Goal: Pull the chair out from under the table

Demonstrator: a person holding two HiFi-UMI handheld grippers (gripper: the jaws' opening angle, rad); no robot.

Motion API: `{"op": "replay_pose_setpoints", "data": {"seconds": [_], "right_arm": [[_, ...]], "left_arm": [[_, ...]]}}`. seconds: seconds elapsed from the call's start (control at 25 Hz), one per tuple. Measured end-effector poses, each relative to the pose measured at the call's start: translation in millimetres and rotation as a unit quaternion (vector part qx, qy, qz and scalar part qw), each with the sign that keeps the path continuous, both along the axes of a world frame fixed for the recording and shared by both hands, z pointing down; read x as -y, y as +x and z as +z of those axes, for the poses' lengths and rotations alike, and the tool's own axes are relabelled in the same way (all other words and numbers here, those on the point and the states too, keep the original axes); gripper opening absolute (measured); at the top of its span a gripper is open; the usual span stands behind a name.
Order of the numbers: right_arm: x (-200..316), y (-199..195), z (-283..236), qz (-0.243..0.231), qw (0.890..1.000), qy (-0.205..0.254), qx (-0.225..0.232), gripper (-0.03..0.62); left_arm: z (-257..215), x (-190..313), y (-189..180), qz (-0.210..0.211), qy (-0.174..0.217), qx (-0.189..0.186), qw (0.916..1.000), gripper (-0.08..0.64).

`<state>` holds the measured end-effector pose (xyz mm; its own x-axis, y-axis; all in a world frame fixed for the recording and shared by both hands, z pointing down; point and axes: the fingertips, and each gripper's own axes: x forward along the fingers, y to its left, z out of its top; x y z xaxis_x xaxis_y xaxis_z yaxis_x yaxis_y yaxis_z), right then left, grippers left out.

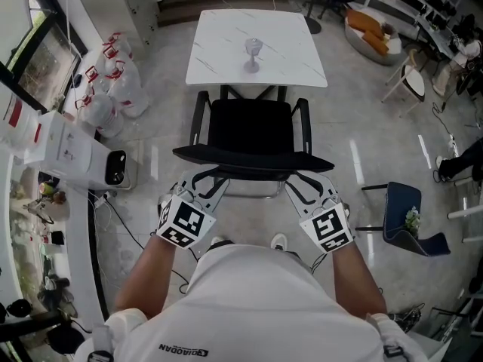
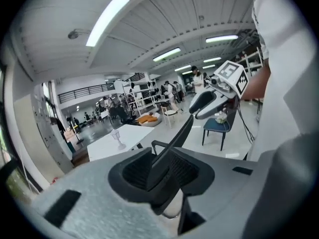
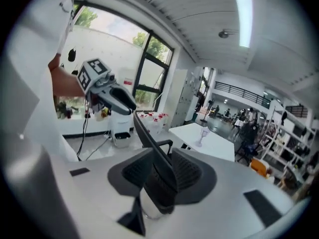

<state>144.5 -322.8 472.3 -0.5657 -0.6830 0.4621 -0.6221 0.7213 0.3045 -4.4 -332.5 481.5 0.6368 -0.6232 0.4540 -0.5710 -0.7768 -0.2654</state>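
A black chair [image 1: 249, 127] stands at the near side of a white marble table [image 1: 226, 44], its seat mostly out from under the tabletop. Its backrest top edge [image 1: 253, 159] faces me. My left gripper [image 1: 202, 181] is at the left end of that edge and my right gripper [image 1: 302, 185] at the right end. In the left gripper view the thin backrest [image 2: 174, 138] runs between the gripper's [image 2: 160, 171] parted jaws. The right gripper view shows the backrest [image 3: 149, 138] likewise between that gripper's [image 3: 162, 176] jaws. Both are open, pads beside the edge. A clear goblet [image 1: 253, 53] stands on the table.
A white machine [image 1: 75, 153] and a row of bottles [image 1: 113, 89] line the left side. Cables lie on the floor by my left foot. A blue chair [image 1: 407, 217] stands to the right, and an orange-cushioned seat [image 1: 370, 30] is at the far right.
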Motion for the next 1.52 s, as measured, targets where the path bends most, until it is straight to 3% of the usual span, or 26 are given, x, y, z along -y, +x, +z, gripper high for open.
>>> {"op": "replay_pose_setpoints", "data": {"seconds": [0.12,0.24,0.36,0.56,0.88,1.52], "right_arm": [[6.3,3.0,3.2,-0.025,0.997,0.014,-0.073,0.127],[7.5,0.9,16.6,-0.065,0.986,0.008,-0.150,0.128],[9.6,-1.3,34.6,-0.097,0.971,-0.011,-0.218,0.138],[20.2,-7.9,42.3,-0.115,0.962,-0.018,-0.246,0.147],[31.1,-16.4,59.7,-0.139,0.947,-0.039,-0.286,0.183],[56.2,-16.9,127.9,-0.144,0.919,-0.096,-0.354,0.222]], "left_arm": [[12.9,1.8,-0.1,0.043,0.007,0.090,0.9950,0.129],[28.7,4.2,-1.6,0.089,0.014,0.191,0.9774,0.140],[36.4,14.5,-5.1,0.108,0.031,0.251,0.9614,0.140],[49.8,27.8,-9.6,0.123,0.009,0.291,0.9488,0.149],[90.3,44.9,-26.2,0.150,-0.041,0.373,0.9147,0.184],[140.2,63.2,-16.9,0.177,-0.097,0.393,0.8970,0.184]]}}
